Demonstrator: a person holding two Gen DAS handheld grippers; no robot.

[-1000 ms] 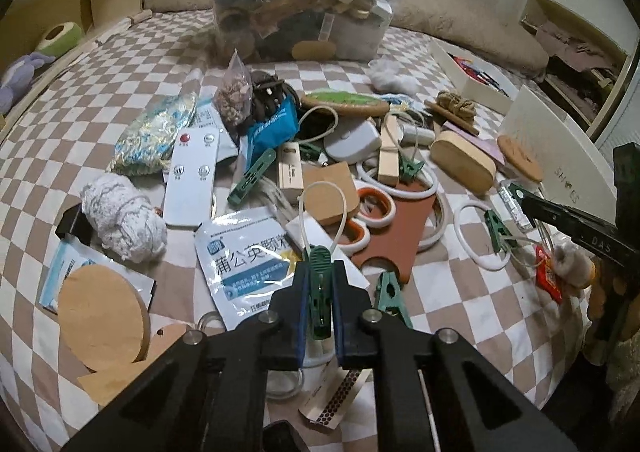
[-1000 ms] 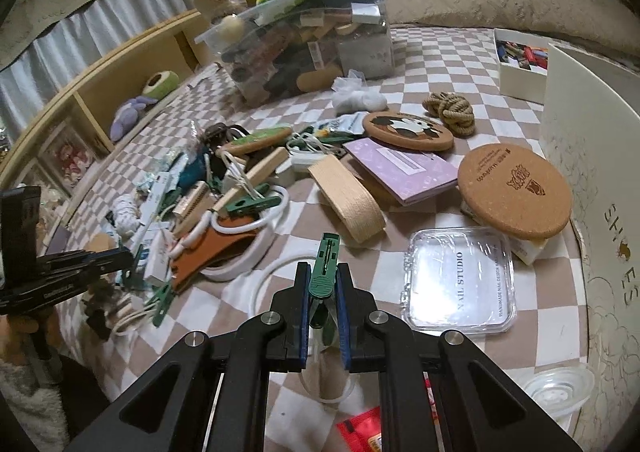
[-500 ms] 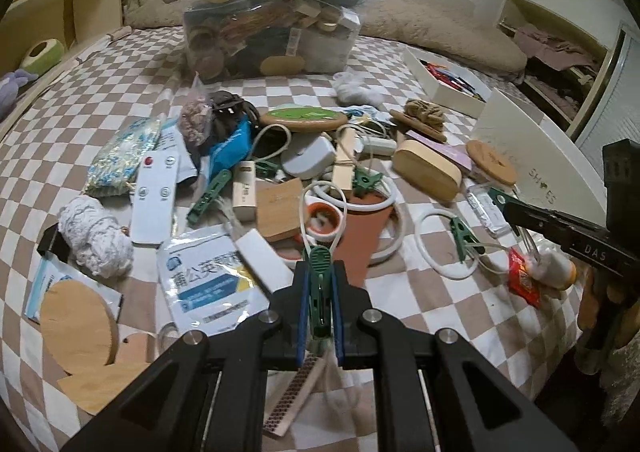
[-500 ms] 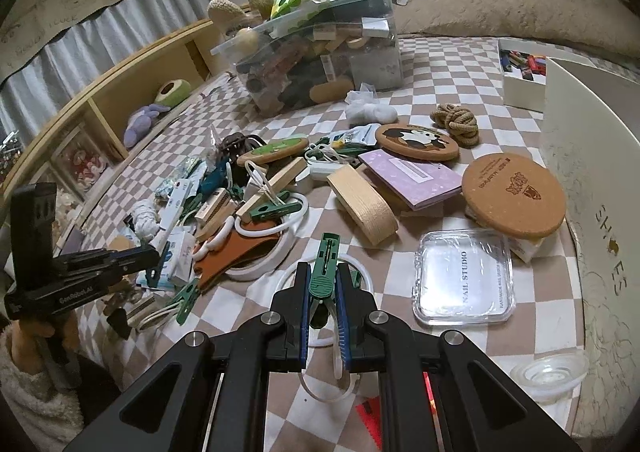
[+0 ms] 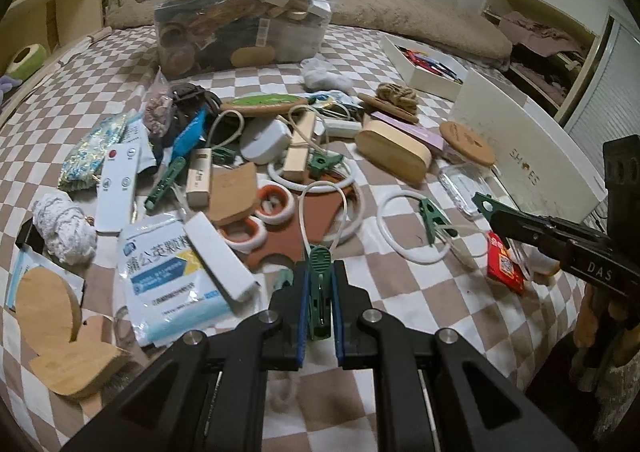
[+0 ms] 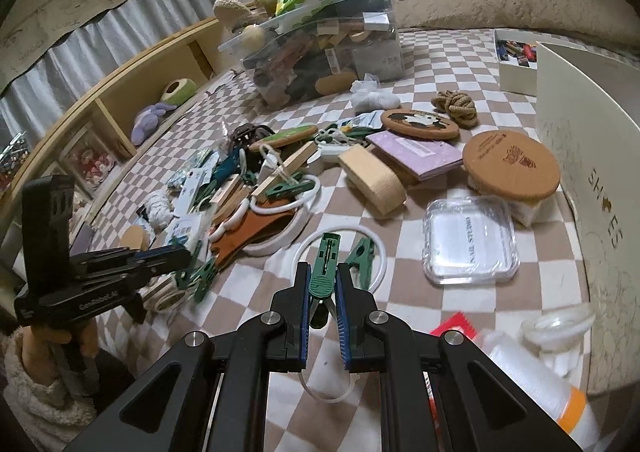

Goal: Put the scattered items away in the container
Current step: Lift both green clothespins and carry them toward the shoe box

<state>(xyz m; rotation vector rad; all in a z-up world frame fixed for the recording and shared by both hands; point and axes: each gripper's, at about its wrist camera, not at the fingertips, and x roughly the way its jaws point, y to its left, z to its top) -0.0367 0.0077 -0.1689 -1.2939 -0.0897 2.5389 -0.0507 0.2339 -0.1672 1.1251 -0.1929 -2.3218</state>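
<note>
The tall white board (image 6: 592,155) standing at the right edge of the checkered bed is showing "SHOES" in gold letters, with the O drawn as a small figure. The clear flat plastic case (image 6: 470,248) beside it is carrying "NAIL STUDIO", seen upside down from the right wrist. The right gripper (image 5: 486,207), reaching in from the side of the left wrist view, is bearing "DAS" in pale letters on its black body. The left gripper's (image 6: 182,252) side is reading something like "GenRobot.AI", though small. The white and blue sachet (image 5: 168,272) is displaying large Chinese characters, too distorted to give exactly
</note>
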